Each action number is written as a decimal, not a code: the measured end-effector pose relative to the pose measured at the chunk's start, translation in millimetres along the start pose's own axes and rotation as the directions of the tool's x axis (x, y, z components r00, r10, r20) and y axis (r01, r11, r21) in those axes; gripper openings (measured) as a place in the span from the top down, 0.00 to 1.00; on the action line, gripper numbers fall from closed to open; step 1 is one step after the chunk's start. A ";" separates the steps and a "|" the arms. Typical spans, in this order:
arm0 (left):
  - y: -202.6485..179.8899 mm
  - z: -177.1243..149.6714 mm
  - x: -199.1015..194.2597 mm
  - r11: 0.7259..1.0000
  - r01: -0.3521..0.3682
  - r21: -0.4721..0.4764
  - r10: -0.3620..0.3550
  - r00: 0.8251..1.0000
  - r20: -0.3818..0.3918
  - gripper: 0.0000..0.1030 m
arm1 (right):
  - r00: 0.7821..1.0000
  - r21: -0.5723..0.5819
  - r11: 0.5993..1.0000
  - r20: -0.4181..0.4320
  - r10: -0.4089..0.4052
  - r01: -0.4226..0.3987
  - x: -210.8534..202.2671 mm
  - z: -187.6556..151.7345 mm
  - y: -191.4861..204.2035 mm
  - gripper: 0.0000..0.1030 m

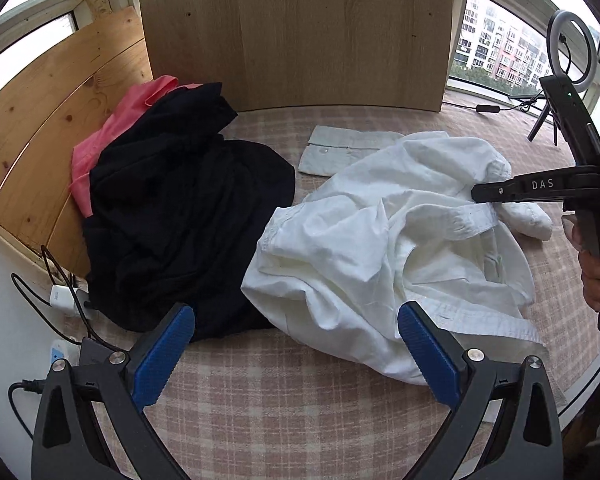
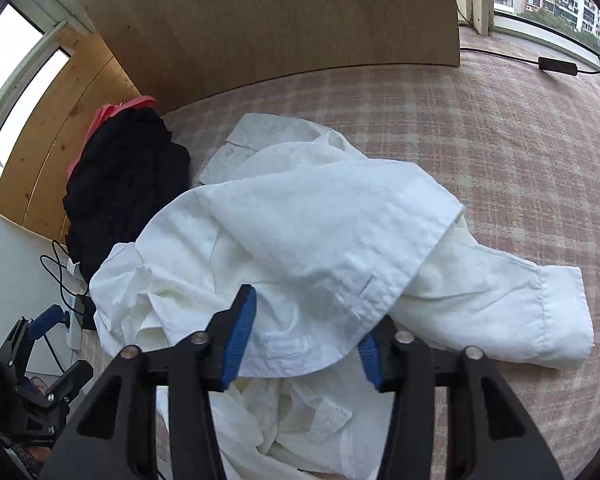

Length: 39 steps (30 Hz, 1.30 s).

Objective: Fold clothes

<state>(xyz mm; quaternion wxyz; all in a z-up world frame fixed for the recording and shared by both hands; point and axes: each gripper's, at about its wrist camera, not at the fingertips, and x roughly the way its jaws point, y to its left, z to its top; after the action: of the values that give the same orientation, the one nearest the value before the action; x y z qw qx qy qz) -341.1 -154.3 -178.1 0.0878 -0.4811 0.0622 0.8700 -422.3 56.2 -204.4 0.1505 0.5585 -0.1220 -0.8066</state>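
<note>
A crumpled white shirt (image 1: 380, 240) (image 2: 300, 220) lies on the pink checked bed cover (image 1: 280, 400) (image 2: 520, 160), one cuffed sleeve stretched out to the right. My right gripper (image 2: 304, 344) (image 1: 478, 193) points down into the shirt's near side, shut on a fold of the fabric that drapes over its right pad. My left gripper (image 1: 298, 352) (image 2: 60, 350) hovers wide open just above the shirt's front hem, with nothing between its blue pads (image 1: 164, 352). A black garment (image 1: 180, 220) (image 2: 128, 184) lies heaped to the left, touching the shirt.
A pink garment (image 1: 112, 128) sits under the black one against wooden boards (image 1: 292, 32). A small folded white cloth (image 1: 340, 148) lies behind the shirt. Cables and a power strip (image 1: 64, 296) are at the left edge, a ring light (image 1: 568, 48) at the far right.
</note>
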 end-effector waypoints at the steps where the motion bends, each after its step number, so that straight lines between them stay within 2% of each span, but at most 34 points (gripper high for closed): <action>1: 4.1 -1.2 -4.1 1.000 -0.011 -0.003 0.011 1.000 0.006 0.01 | 0.999 -0.002 1.000 0.026 0.028 -0.028 -13.8 3.1 0.4 0.95; 3: 14.8 -1.3 -11.5 0.999 -0.032 -0.015 0.033 0.999 0.023 0.01 | 0.992 -0.027 0.998 0.111 0.058 -0.056 -55.0 10.1 2.8 0.95; 6: 27.3 0.8 -17.7 0.998 -0.030 -0.048 0.032 0.999 0.037 0.01 | 0.966 -0.096 0.995 0.260 0.009 0.017 -130.6 26.2 12.0 0.95; 9: 32.0 5.3 -17.8 0.997 0.011 -0.083 -0.008 0.999 0.041 0.01 | 0.930 -0.076 0.988 0.354 -0.098 0.133 -163.3 66.2 3.9 0.95; 10: 29.3 7.2 -17.8 0.997 0.017 -0.081 -0.013 0.999 0.041 0.01 | 0.920 -0.062 0.981 0.362 -0.152 0.186 -161.9 82.4 -2.6 0.94; 11: 26.2 9.1 -18.0 0.997 0.023 -0.078 -0.019 0.999 0.043 0.01 | 0.919 -0.056 0.969 0.335 -0.210 0.242 -155.6 96.2 -10.0 0.89; 13: 17.0 12.4 -21.0 0.998 0.039 -0.044 -0.036 0.998 0.055 0.01 | 0.925 -0.048 0.947 0.234 -0.299 0.319 -141.4 101.6 -27.6 0.84; 15: 7.6 14.9 -24.2 0.998 0.055 -0.003 -0.055 0.996 0.066 0.01 | 0.930 -0.064 0.946 0.217 -0.297 0.318 -142.9 77.4 -33.4 0.81; 16: 3.6 15.7 -23.6 0.998 0.068 0.017 -0.069 0.996 0.063 0.01 | 0.933 -0.069 0.950 0.220 -0.284 0.305 -147.6 56.7 -36.7 0.70; 17: -0.6 16.7 -22.7 0.996 0.081 0.036 -0.083 0.995 0.058 0.01 | 0.937 -0.068 0.954 0.221 -0.270 0.291 -154.1 31.6 -41.9 0.52; 18: -5.4 18.9 -19.8 0.994 0.095 0.051 -0.097 0.994 0.051 0.01 | 0.942 -0.061 0.961 0.224 -0.251 0.270 -159.7 4.4 -46.9 0.45; 19: -10.4 21.1 -16.6 0.992 0.109 0.066 -0.112 0.993 0.044 0.01 | 0.949 -0.048 0.969 0.219 -0.226 0.242 -161.9 -25.4 -50.7 0.42; 22: -30.2 31.0 -2.3 0.981 0.162 0.107 -0.163 0.987 0.008 0.01 | 0.977 0.003 0.985 0.132 -0.170 0.171 -144.8 -108.8 -57.7 0.41; 25: -56.4 42.9 15.6 0.965 0.211 0.156 -0.209 0.977 -0.029 0.01 | 0.994 0.057 0.993 0.026 -0.109 0.108 -110.2 -172.4 -53.6 0.41; 29: -90.5 51.8 42.6 0.946 0.196 0.257 -0.184 0.980 -0.068 0.01 | 0.999 0.129 0.992 -0.052 -0.002 0.009 -60.0 -210.9 -45.6 0.41; 31: -99.9 53.6 54.7 0.939 0.199 0.280 -0.179 0.979 -0.095 0.03 | 0.998 0.108 0.994 -0.069 0.003 0.005 -42.8 -213.8 -35.3 0.41; 32: -103.3 54.0 60.2 0.936 0.204 0.287 -0.179 0.977 -0.112 0.15 | 0.997 0.093 0.996 -0.075 -0.001 0.008 -35.1 -214.8 -29.9 0.42; 33: -103.9 53.6 62.4 0.934 0.220 0.281 -0.193 0.974 -0.123 0.26 | 0.998 0.064 0.998 -0.067 -0.005 0.009 -33.0 -214.1 -23.3 0.47; 34: -102.8 53.8 63.0 0.933 0.243 0.267 -0.213 0.968 -0.134 0.52 | 0.999 0.043 0.999 -0.048 -0.012 0.014 -40.3 -210.8 -19.5 0.88; 35: -101.5 54.1 63.2 0.931 0.262 0.253 -0.232 0.962 -0.143 0.72 | 0.999 0.041 0.999 -0.029 -0.022 0.023 -51.7 -206.6 -18.8 0.98; 38: -89.9 56.4 45.0 0.932 0.277 0.235 -0.256 0.960 -0.114 0.89 | 0.998 0.034 0.998 0.027 -0.052 0.051 -85.8 -194.0 -16.9 0.98; 39: -84.4 57.6 34.1 0.931 0.282 0.233 -0.267 0.959 -0.094 0.91 | 0.995 0.031 0.997 0.071 -0.071 0.069 -107.7 -189.2 -16.1 0.98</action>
<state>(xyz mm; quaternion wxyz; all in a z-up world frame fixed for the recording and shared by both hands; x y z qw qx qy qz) -388.5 -57.6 -178.5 0.2650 -0.4969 0.1034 0.8199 -211.0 106.5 -182.8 0.1094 0.5351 -0.1193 -0.8291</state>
